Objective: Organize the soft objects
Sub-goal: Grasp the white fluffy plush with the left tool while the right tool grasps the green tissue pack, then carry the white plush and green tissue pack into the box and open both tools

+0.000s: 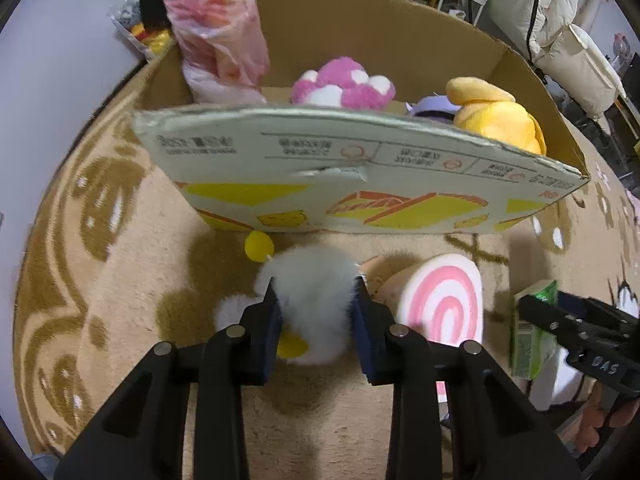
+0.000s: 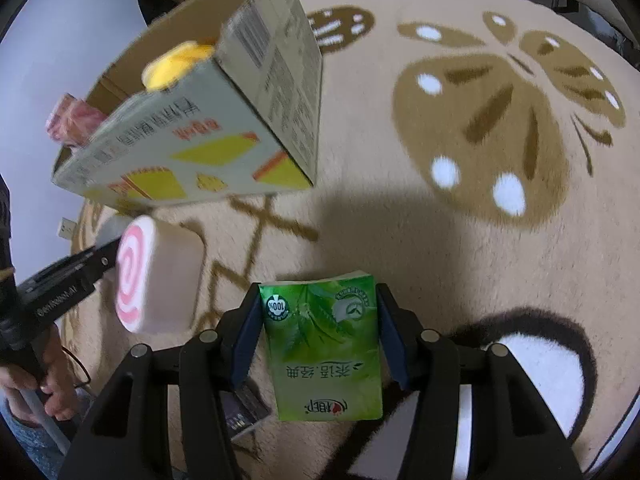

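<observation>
A fluffy white plush (image 1: 310,304) with yellow parts sat low in the centre of the left wrist view, on the carpet just in front of the cardboard box. The left gripper (image 1: 315,300) had its two blue pads pressed against the plush's sides, pinching it. A small yellow ball (image 1: 259,245) lay just above the plush, touching the box's base.

In the lower centre of the right wrist view, a green tissue pack (image 2: 323,346) stood between the fingers of the right gripper (image 2: 318,336), whose pads touched both of its long edges, clamped on it. The same pack showed at the right edge of the left view, partly hidden by that gripper.

A pink-and-white swirl cushion (image 1: 442,304) lay between the two grippers, right of the white plush; in the right view it sat at the left of the frame.

The cardboard box (image 1: 360,184) filled the upper half of the left view, its printed near wall facing the camera. Inside were a pink and white plush (image 1: 342,84), a yellow plush (image 1: 496,114) at the right with a purple toy (image 1: 434,109) beside it, and a pink bagged bundle (image 1: 218,36) standing in the upper left corner.

Everything rested on a beige carpet (image 2: 460,240) with brown patterns.
</observation>
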{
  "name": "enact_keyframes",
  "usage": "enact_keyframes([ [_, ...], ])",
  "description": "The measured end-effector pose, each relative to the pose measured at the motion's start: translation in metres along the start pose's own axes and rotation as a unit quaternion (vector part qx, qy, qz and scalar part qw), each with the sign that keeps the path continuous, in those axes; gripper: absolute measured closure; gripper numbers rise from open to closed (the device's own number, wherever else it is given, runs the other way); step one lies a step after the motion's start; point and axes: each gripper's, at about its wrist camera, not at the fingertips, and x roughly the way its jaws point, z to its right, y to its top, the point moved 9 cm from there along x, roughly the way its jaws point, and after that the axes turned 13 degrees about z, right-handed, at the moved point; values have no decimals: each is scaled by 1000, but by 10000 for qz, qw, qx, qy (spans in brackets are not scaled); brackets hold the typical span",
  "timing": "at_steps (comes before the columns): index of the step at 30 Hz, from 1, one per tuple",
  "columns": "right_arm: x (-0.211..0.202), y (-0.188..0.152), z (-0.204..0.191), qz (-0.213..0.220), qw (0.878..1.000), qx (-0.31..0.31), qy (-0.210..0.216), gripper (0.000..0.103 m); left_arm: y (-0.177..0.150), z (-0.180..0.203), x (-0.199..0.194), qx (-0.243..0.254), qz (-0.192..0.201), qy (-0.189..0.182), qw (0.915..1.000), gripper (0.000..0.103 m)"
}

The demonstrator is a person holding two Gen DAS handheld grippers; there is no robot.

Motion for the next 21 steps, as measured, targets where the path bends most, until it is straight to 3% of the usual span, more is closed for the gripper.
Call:
enact_keyframes([
  [10, -35, 23, -9, 819, 9962, -73, 274, 47, 7, -26, -39, -211, 590, 438, 9971, 74],
  [21, -83, 50, -30, 1913, 9795, -203, 599, 47, 29, -41, -95, -241, 1486, 724, 9860, 74],
])
